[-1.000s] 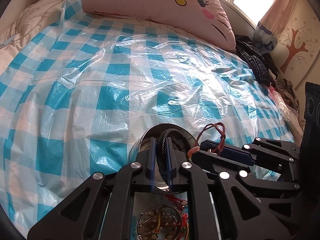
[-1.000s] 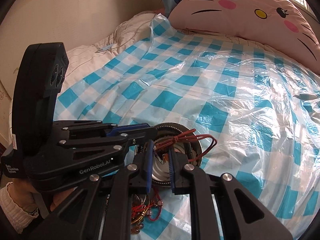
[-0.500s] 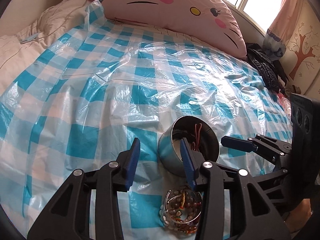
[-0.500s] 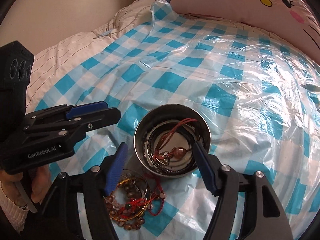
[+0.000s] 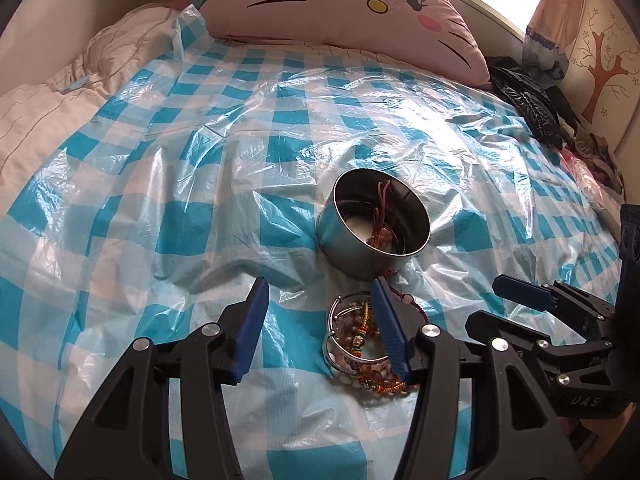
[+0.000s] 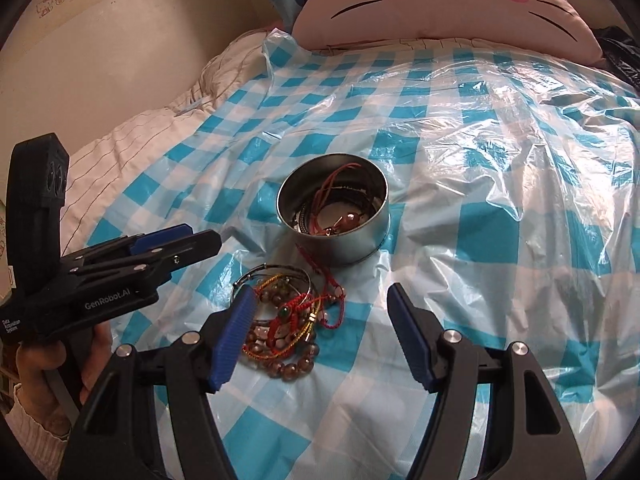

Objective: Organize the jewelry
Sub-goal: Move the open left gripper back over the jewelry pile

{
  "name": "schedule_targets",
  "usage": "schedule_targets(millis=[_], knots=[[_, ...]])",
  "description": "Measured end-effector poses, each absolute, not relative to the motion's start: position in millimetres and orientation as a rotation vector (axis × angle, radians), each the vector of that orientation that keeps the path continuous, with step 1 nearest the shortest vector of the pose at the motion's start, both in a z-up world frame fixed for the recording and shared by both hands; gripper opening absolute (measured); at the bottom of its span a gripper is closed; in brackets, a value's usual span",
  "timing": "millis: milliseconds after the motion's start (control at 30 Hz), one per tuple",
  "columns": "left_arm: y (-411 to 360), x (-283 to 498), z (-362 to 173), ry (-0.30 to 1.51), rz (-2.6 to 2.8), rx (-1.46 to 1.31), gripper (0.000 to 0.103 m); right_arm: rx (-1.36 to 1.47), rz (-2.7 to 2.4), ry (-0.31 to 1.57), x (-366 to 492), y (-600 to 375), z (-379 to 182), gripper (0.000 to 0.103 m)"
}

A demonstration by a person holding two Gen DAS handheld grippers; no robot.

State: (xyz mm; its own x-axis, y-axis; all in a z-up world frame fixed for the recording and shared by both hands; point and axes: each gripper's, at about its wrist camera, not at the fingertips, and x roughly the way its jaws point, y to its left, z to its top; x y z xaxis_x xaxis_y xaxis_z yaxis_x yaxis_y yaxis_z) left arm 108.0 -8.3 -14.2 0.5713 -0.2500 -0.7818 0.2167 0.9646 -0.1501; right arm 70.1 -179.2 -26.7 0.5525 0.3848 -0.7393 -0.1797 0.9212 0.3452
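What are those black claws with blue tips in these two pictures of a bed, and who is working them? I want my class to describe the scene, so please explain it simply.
They are two hand-held grippers, one in each of a person's hands, each with a camera looking along its fingers. The left gripper gives one picture, the right gripper the other; each also shows in the other's view. Both have just been opening and hold nothing. On the checked plastic sheet covering the bed stands a round metal tin with a red cord bracelet and dark bands inside. Beside it lies a pile of bracelets, beaded and corded. Behind lies a pink cat-face pillow.
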Motion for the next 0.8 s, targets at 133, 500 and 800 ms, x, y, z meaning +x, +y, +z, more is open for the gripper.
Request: schedule_targets(millis=[133, 500, 800], knots=[[-8.7, 98.2, -13.8, 0.924, -0.27, -0.009, 0.057, 0.274, 0.319, 0.922, 58.6, -182.0, -30.4, 0.066], [-3.9, 89.5, -28.9, 0.961, -0.316, 0.063, 0.06, 0.312, 0.259, 0.926, 49.3, -189.2, -45.3, 0.066], [-21.8, 89.5, -34.9, 0.96, -0.364, 0.115, 0.06, 0.309, 0.236, 0.935, 49.9, -188.6, -56.0, 0.066]])
